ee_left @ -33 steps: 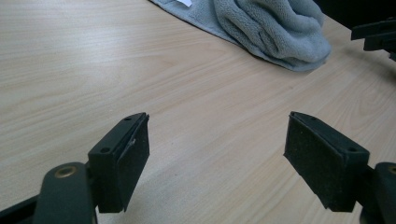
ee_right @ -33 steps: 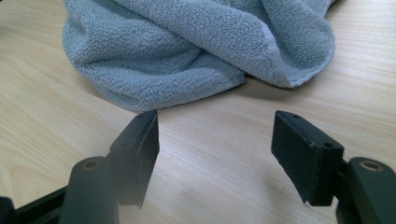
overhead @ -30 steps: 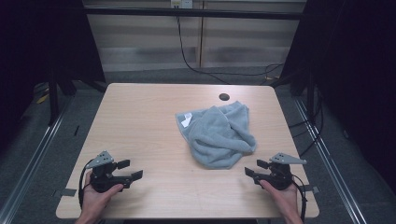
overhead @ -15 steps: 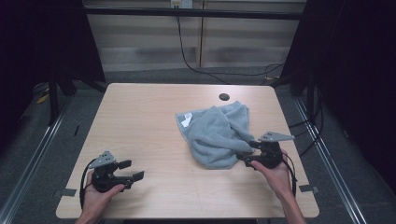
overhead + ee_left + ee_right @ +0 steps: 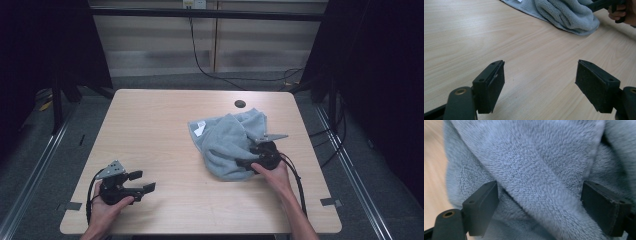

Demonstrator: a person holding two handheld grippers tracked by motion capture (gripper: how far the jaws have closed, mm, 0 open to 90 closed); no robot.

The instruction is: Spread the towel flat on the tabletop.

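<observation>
A crumpled grey-blue towel (image 5: 227,142) with a white label (image 5: 199,129) lies right of centre on the wooden table (image 5: 150,130). My right gripper (image 5: 247,154) is pushed against the towel's near right edge and is open. In the right gripper view a thick fold of the towel (image 5: 536,157) runs between the spread jaws of the right gripper (image 5: 539,207). My left gripper (image 5: 142,181) is open and holds nothing, low over the front left of the table. In the left gripper view, bare wood lies between the jaws of the left gripper (image 5: 541,85), with the towel (image 5: 564,12) far ahead.
A small dark hole (image 5: 240,104) sits in the table behind the towel. Black cables (image 5: 295,175) trail from the right gripper towards the front right edge. Dark stands and a floor cable (image 5: 215,72) surround the table.
My right gripper has moved from the front right of the table forward and left, onto the towel's edge. The left gripper has stayed where it was.
</observation>
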